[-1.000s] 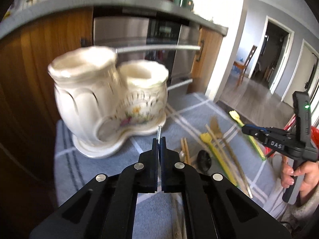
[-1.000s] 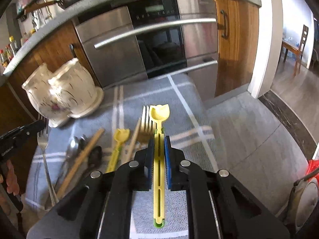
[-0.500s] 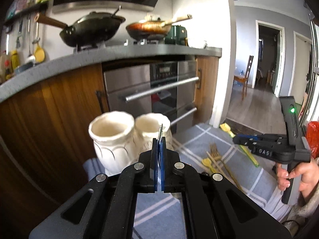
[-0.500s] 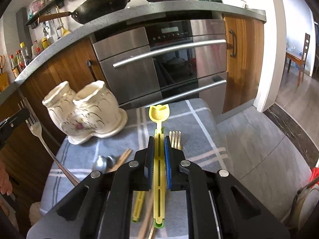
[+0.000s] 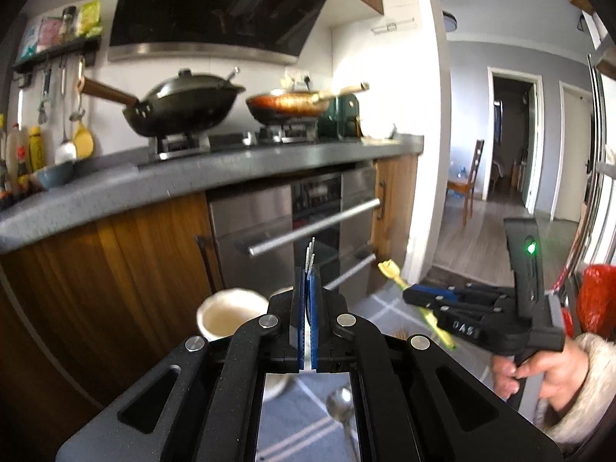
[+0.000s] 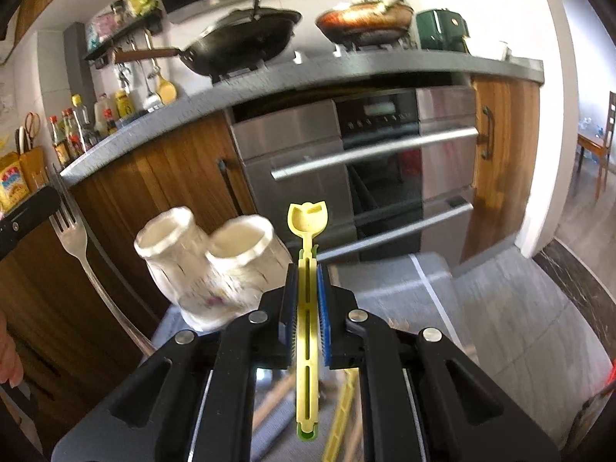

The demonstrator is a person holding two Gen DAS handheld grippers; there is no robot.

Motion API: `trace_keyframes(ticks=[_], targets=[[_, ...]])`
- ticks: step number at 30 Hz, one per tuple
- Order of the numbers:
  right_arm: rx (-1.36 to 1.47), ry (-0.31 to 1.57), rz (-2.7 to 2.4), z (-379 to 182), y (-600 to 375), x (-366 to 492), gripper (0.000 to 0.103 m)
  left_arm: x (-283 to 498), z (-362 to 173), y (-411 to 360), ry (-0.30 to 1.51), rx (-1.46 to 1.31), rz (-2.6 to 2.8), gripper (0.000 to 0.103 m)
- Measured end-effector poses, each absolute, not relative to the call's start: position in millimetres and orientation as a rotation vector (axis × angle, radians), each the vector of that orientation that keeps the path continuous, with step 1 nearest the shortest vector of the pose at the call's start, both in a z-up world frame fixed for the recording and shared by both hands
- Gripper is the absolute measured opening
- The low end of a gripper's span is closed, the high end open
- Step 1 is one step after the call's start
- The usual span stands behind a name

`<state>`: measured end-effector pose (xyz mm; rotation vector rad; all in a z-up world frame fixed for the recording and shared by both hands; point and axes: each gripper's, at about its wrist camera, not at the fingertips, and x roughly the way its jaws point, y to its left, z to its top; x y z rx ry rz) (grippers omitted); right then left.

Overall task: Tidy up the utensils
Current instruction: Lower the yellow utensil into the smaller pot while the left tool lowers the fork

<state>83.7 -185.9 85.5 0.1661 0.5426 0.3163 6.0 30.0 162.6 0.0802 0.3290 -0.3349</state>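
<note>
Utensils raised above the holder

A steel fork (image 6: 73,231) and a yellow plastic spoon (image 6: 307,300) point upward; the white two-cup ceramic holder (image 6: 208,265) stands upright, both cups empty.

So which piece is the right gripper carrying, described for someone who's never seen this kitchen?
Start at the steel oven under the grey counter, then drop to the white twin-cup ceramic holder before it. Just right, clamped in the right gripper, is the yellow plastic spoon: slotted handle, tulip-shaped bowl, unlike the steel fork.
</note>
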Motion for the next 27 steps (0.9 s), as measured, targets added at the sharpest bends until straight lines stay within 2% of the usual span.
trace_keyframes(ticks=[8, 13, 19, 27], targets=[[0.229, 0.464, 0.400, 123, -155, 121, 0.010, 25, 218, 46, 0.250, 0.123, -0.261, 0.003], [0.278, 0.423, 0.440, 126, -133, 153, 0.010, 52, 228, 54, 0.235, 0.172, -0.174, 0.003], [0.294, 0.406, 0.423, 111, -114, 188, 0.010, 84, 217, 67, 0.262, 0.199, -0.103, 0.003], [0.272, 0.438, 0.383, 72, -104, 210, 0.010, 110, 164, 71, 0.365, 0.226, -0.089, 0.003]])
